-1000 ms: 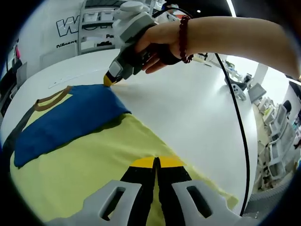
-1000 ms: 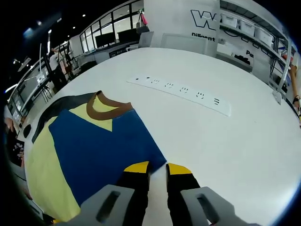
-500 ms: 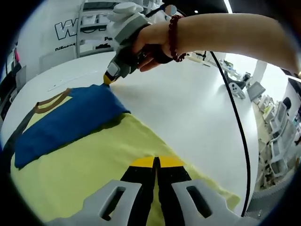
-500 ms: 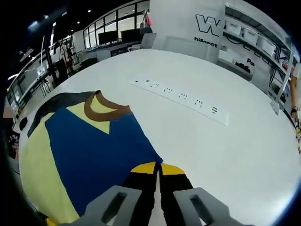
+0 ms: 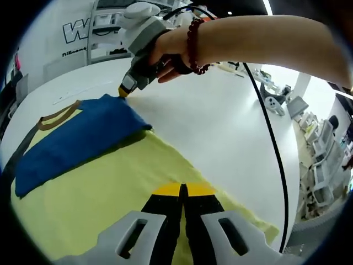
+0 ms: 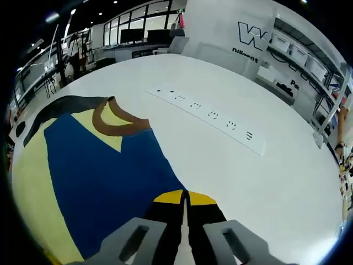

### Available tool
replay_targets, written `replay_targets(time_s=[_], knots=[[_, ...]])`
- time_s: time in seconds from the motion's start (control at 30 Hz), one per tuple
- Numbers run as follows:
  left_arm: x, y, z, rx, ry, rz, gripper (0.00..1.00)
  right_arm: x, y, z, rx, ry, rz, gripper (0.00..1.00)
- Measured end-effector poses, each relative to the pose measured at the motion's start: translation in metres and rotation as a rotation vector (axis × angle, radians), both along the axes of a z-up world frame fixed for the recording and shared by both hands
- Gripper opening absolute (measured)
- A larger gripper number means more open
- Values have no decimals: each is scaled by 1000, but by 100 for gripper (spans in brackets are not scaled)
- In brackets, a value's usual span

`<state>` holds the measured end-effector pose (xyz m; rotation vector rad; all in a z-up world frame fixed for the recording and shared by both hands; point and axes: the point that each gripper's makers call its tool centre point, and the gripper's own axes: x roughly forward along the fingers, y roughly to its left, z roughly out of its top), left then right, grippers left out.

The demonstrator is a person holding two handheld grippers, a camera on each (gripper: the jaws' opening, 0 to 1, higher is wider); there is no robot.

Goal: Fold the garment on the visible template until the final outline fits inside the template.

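Left gripper (image 5: 183, 190), jaws pressed together, pinches the yellow hem of the one garment (image 5: 105, 182) spread on the white table (image 5: 220, 127). Farther off, right gripper (image 5: 123, 91), jaws likewise together, grips its folded blue corner; one power strip (image 6: 209, 115) beyond

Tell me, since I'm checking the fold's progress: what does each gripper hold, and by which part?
Both hold the shirt. The right gripper pinches the corner of the blue flap; the left gripper is shut on the yellow edge.

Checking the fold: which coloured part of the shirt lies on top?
The blue part; it lies folded over the yellow body, with the brown collar beside it.
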<state>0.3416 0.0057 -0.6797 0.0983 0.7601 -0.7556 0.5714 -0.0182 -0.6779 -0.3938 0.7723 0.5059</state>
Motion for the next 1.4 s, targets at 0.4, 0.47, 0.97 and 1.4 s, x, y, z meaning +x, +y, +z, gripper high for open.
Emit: replay_targets(time_s=[0.4,0.47,0.97,1.4], knots=[[-1,-1,0,-36,26,12,1,1,0,2,-37,-22,6,0],[-1,-2,1,-47,-5,-63,2,0,-4,3,-23,0,-38,0],[-2,1,24,-147,67,2,60,-14,20,47,133,-24,-44,44],[1,19,56,-165,-2,11,99,-44,36,65,214,21,-30,67]])
